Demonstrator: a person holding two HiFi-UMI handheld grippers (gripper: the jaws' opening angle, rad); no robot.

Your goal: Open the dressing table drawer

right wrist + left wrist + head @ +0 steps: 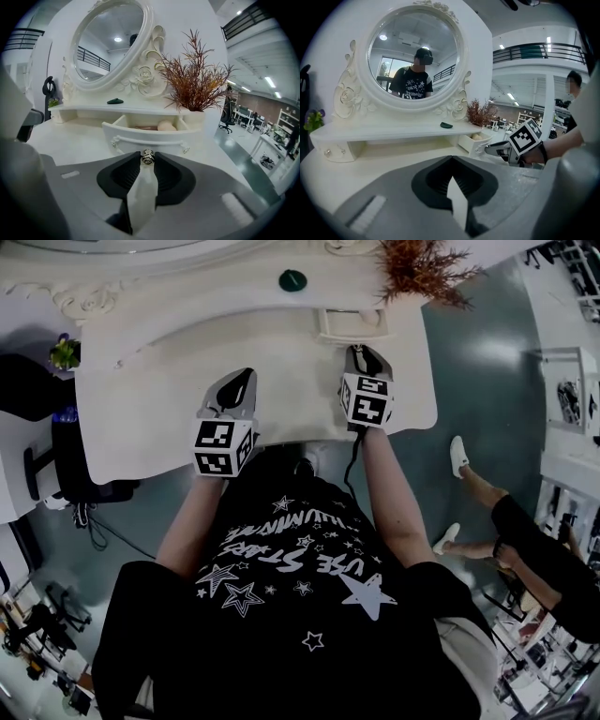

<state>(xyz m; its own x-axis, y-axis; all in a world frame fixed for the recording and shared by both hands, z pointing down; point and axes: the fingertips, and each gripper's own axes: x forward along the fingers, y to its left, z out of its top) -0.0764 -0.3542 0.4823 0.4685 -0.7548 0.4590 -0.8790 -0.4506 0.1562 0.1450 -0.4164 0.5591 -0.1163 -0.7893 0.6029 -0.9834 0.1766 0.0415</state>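
- The drawer (150, 137) sits at 12 o'clock from my right gripper (147, 162), under the shelf toward the 1 o'clock part of the dressing table (187, 381). It stands part-way out, with a pale rounded item (166, 125) inside.
- The right tongs pinch the small metal knob (147, 156) at the centre of the drawer front.
- My left gripper (451, 160) is at 9 o'clock of the right one, tongs pressed together with nothing between them.
- Judgement: the drawer looks light and rigid and should slide freely. The knob is small and smooth, so probably slippery. I'd hold it at the neck and pull straight, without twisting.
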